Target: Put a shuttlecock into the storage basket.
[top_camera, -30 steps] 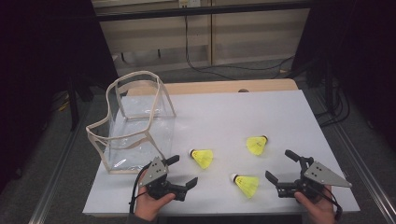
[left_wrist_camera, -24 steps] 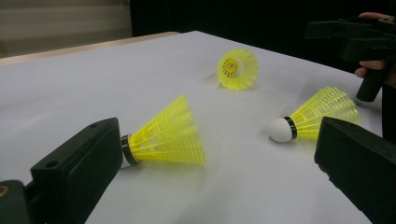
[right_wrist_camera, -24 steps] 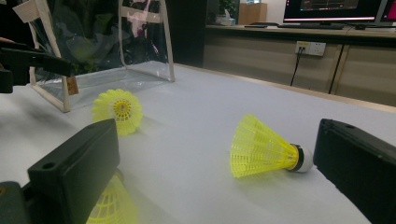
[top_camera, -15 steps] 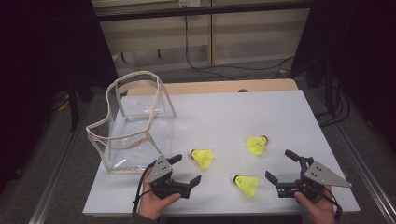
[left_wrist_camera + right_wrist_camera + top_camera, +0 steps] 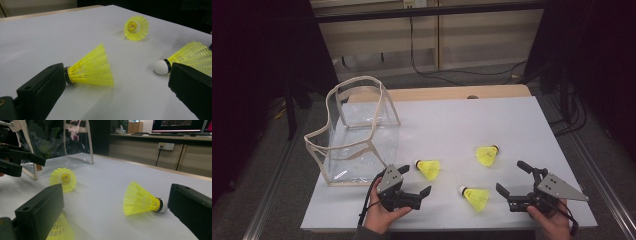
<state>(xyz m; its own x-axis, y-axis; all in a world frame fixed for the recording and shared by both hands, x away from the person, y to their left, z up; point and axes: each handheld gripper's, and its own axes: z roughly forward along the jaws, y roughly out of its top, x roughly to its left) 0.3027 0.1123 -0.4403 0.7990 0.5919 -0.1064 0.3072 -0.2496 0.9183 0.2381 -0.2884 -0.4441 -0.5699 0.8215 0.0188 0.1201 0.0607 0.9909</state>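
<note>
High view first: three yellow shuttlecocks lie on the white table toward its near edge, and a clear bag [image 5: 357,135] with beige trim stands open near the left edge. The left gripper [image 5: 416,182], jaws spread and holding nothing, sits just short of the nearest shuttlecock [image 5: 428,169]; I judge this the approach to a pick, calling next for a short push forward and a close around the skirt. That shuttlecock lies on its side, long axis roughly along the near edge, cork pointing left toward the bag. The right gripper [image 5: 513,178] rests released near the right corner. Left gripper view: the cork sits by the left jaw, skirt flaring between both. Right gripper view: wide jaws bracket another shuttlecock [image 5: 142,200].
</note>
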